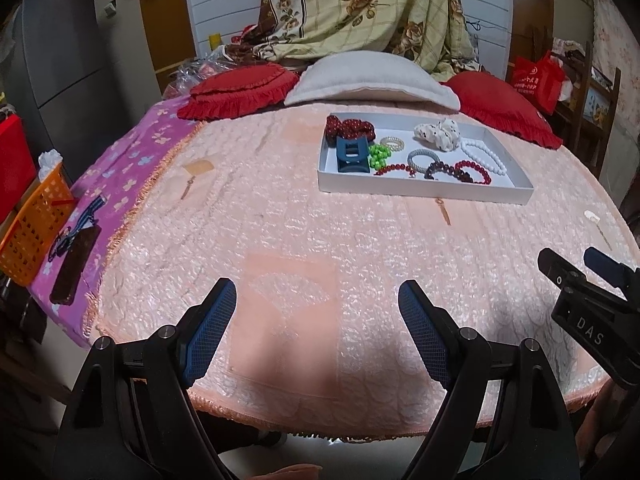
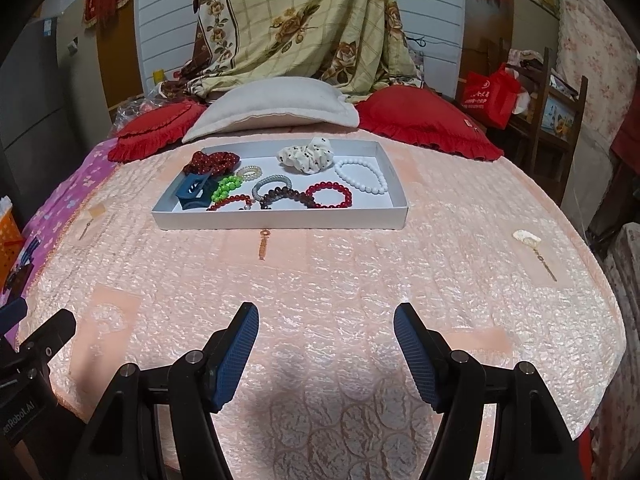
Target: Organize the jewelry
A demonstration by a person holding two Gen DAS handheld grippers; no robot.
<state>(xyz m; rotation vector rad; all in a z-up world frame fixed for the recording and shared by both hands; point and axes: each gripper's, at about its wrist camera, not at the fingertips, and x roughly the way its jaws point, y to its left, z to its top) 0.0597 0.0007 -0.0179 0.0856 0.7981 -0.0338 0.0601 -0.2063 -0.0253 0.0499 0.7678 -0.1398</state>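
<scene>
Done: all jewelry I see sits in the white tray [image 2: 280, 220] | Left: maybe nothing | my left gripper [image 1: 316, 332] and right gripper [image 2: 326, 354]: both apart, empty

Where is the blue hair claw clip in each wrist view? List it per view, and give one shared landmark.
Left wrist: blue hair claw clip sits upper centre, in the white tray's near-left corner.
Right wrist: clip sits upper left, same tray corner.
Shared landmark: green bead bracelet just right of it.
</scene>
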